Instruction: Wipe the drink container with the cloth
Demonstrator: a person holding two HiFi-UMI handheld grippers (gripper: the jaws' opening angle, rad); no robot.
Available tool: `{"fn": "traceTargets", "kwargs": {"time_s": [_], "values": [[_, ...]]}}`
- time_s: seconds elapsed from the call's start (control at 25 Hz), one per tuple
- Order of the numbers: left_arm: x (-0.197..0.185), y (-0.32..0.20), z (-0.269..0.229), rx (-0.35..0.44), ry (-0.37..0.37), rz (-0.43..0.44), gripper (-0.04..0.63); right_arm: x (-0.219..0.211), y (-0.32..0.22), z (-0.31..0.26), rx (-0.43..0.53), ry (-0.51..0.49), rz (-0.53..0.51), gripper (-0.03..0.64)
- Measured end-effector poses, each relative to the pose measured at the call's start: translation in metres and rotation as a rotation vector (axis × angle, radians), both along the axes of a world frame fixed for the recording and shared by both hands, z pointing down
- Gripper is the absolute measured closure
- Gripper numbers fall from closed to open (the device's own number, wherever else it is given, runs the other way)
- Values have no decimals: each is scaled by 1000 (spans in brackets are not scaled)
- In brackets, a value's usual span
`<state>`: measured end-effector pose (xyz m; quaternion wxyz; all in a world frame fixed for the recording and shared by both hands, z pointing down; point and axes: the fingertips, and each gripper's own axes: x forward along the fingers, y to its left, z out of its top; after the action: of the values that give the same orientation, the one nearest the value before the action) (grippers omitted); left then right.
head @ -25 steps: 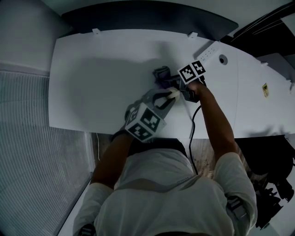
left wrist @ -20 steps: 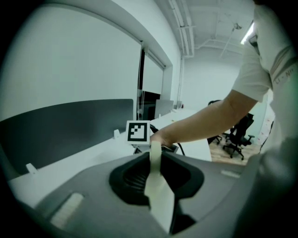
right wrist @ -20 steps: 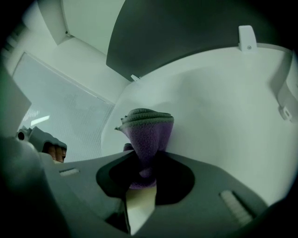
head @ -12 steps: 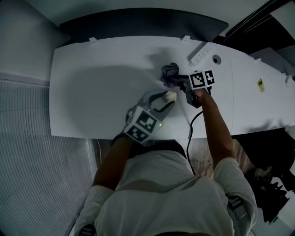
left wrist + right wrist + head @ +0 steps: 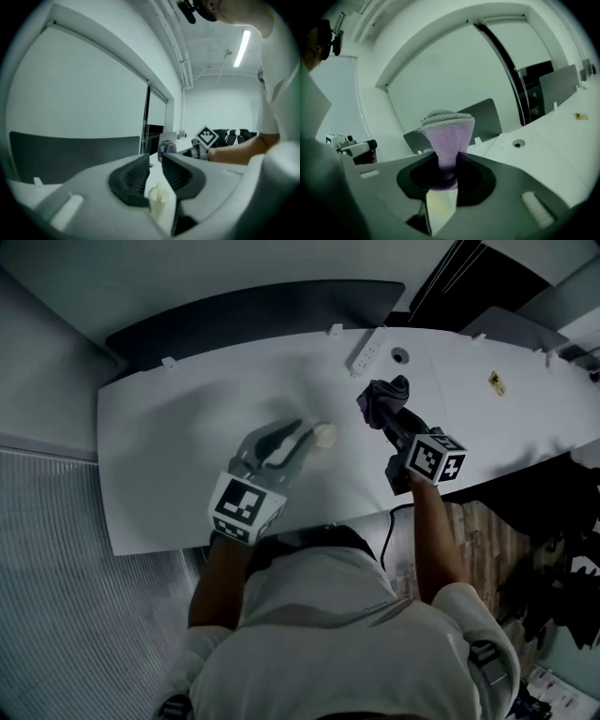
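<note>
Pinching cloth (image 5: 446, 136), right gripper (image 5: 445, 171); purple only in right gripper view.

Recorded lilac cloth (image 5: 446, 140); white table (image 5: 178, 446); black-and-white square-patterned marker cube (image 5: 437, 458), lower right of head view.

The left gripper (image 5: 300, 432) reaches forward on the near left, forearm bent, its jaws closing with nothing between them. The right gripper (image 5: 394, 426), held out farther right on a straighter arm, is clamped on the cloth (image 5: 445, 140).
</note>
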<state>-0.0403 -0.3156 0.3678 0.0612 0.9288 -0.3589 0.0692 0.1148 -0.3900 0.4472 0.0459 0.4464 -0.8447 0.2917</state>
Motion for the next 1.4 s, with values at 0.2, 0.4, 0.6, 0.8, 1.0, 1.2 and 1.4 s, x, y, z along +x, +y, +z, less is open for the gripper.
{"fn": "traceTargets", "kwargs": {"time_s": [0.2,0.4,0.6,0.8,1.0,1.2,1.4], "values": [[-13,21,-41,57,39,-8,578,12,49,-72,184,8,102,518],[-27,54,-72,105,77,-3,591,11,102,-129,339,51,163,518],[-42,77,-97,165,102,-37,591,6,145,-162,444,109,187,518],[-41,74,-105,187,85,-26,592,5,151,-167,462,140,199,518],[-40,78,-113,197,99,-15,592,3,154,-171,459,129,191,518],[-35,86,-122,205,122,-2,592,-5,161,-166,438,113,158,518],[-33,87,-123,214,112,-2,592,-7,160,-168,439,114,142,518]]}}
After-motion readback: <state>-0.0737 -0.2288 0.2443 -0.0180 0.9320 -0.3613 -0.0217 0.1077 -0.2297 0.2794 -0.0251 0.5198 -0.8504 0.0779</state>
